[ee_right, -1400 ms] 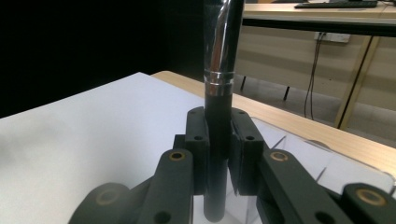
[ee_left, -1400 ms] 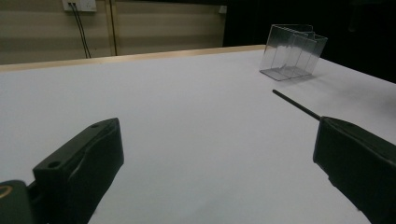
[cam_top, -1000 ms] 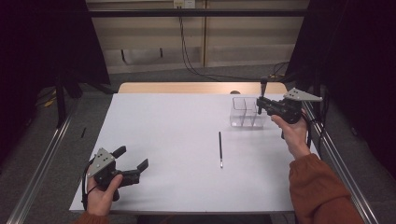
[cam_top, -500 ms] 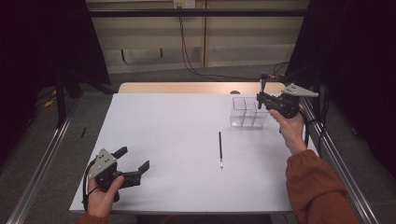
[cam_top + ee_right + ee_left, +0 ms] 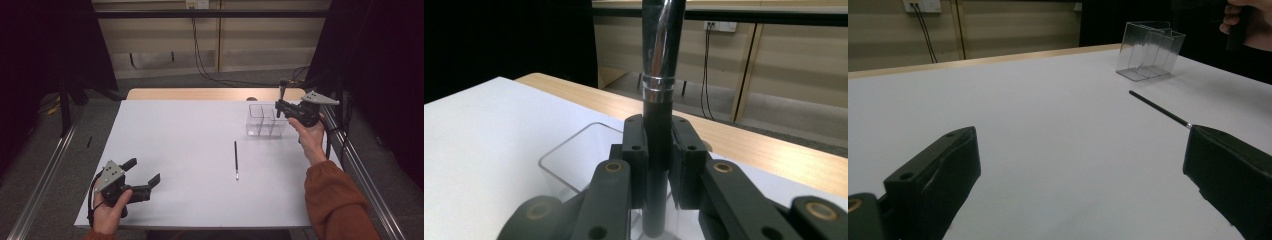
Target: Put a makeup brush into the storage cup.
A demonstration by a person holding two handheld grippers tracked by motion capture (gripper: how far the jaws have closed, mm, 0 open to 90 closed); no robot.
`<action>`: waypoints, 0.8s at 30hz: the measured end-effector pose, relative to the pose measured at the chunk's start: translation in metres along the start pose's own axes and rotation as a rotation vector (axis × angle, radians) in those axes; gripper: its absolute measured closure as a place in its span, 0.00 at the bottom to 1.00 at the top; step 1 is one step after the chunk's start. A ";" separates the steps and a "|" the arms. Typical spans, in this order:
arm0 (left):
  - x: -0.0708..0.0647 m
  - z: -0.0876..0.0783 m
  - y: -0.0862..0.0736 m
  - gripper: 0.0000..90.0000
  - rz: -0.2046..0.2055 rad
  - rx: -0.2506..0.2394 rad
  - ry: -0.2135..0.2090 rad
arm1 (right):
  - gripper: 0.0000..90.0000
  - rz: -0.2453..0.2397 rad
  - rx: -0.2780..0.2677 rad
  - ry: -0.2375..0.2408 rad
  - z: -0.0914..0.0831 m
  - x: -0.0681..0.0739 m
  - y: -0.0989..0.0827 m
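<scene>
At the near edge of the white worktop [image 5: 190, 150], the left gripper [image 5: 145, 176] rests low in the person's left hand, its jaws spread wide with nothing between them. In the left gripper view the right-hand jaw cuts off the near end of a thin black pencil-like stick [image 5: 235, 159] lying flat mid-worktop; its tip is too small to make out. Farther off, near the far right corner, stands a clear plastic organiser [image 5: 265, 121] with compartments. Just above it the right gripper [image 5: 281, 107] is pinched on a dark-handled brush [image 5: 658, 125] held upright, its silver ferrule above the jaws; the brush's top is cut off in the right gripper view, and its lower end is hidden behind the jaws over the organiser
</scene>
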State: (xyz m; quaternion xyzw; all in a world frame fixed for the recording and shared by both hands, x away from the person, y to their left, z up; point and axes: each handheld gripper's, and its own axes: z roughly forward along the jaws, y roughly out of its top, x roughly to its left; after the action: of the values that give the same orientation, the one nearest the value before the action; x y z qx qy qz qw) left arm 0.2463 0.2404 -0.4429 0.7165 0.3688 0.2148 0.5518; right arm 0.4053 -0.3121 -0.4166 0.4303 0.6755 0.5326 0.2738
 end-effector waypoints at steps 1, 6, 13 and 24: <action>0.000 0.000 0.000 0.02 -0.002 0.000 0.001 | 0.89 0.002 0.004 -0.005 0.001 -0.001 -0.002; 0.000 0.000 0.000 0.02 -0.001 0.003 -0.006 | 0.89 0.013 0.012 -0.007 0.003 -0.003 -0.007; 0.000 0.000 0.000 0.02 0.011 0.007 -0.025 | 0.89 0.021 0.027 -0.017 0.002 -0.008 -0.014; 0.004 0.001 -0.001 0.02 0.012 0.010 -0.014 | 0.89 0.048 0.050 -0.016 0.004 -0.012 -0.026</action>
State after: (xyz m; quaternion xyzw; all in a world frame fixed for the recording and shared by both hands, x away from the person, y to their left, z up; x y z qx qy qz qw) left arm 0.2491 0.2431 -0.4442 0.7230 0.3616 0.2110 0.5495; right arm 0.4075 -0.3222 -0.4433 0.4574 0.6758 0.5185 0.2554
